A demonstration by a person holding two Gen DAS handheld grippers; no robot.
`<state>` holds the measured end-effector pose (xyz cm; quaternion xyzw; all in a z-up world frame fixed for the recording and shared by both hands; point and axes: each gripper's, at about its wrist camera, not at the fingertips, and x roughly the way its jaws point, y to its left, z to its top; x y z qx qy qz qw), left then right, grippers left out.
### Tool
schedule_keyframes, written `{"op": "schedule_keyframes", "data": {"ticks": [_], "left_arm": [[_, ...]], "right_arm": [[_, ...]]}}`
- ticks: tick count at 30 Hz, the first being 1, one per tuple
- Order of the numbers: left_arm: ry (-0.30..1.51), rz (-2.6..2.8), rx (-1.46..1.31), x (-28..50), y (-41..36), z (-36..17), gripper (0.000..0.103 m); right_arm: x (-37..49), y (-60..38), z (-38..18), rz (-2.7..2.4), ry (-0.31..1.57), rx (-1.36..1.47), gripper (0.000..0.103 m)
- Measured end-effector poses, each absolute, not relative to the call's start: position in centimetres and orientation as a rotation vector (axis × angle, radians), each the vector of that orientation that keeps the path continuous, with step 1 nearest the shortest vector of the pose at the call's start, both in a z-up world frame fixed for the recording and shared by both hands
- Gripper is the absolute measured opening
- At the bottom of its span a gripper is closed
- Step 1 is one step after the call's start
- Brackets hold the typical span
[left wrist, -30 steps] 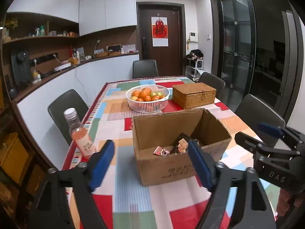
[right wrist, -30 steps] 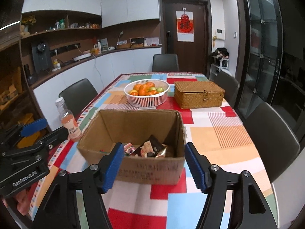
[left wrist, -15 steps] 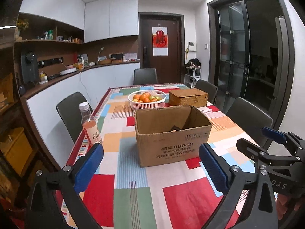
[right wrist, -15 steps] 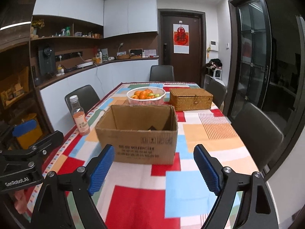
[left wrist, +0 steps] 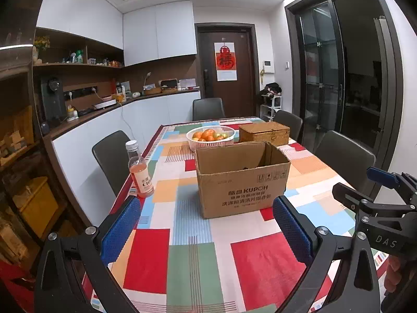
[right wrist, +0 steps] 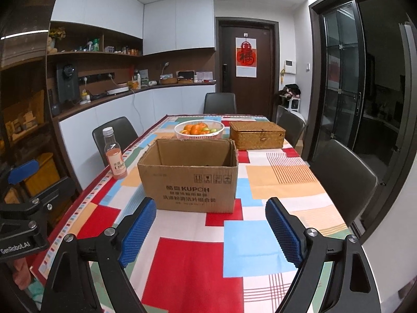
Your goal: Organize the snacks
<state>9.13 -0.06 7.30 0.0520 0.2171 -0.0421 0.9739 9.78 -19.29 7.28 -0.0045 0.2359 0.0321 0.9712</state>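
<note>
An open brown cardboard box [left wrist: 242, 180] stands on the colourful tablecloth; it also shows in the right wrist view [right wrist: 190, 180]. Its inside is hidden from this low angle, so the snack packets are out of sight. My left gripper [left wrist: 207, 230] is open and empty, held above the near end of the table, well short of the box. My right gripper [right wrist: 209, 230] is open and empty, also short of the box. Each gripper shows at the edge of the other's view.
A pink drink bottle [left wrist: 139, 170] stands at the table's left edge. A white basket of oranges [left wrist: 210, 137] and a closed wicker box [left wrist: 264, 131] stand behind the cardboard box. Dark chairs [left wrist: 341, 156] line both sides of the table [left wrist: 192, 260].
Both grippers have pulled back and down from over the box toward the near end of the table. The snack packets inside the box have dropped out of sight behind its front wall.
</note>
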Motion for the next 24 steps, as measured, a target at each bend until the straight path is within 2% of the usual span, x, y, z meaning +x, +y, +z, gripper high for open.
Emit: {"op": "schedule_keyframes", "data": {"ticks": [24], "left_arm": [[0.413, -0.080, 0.115, 7.6, -0.3, 7.5, 0.103]], "right_arm": [[8.0, -19.3, 6.9, 0.060, 0.465, -0.025, 0.087]]}}
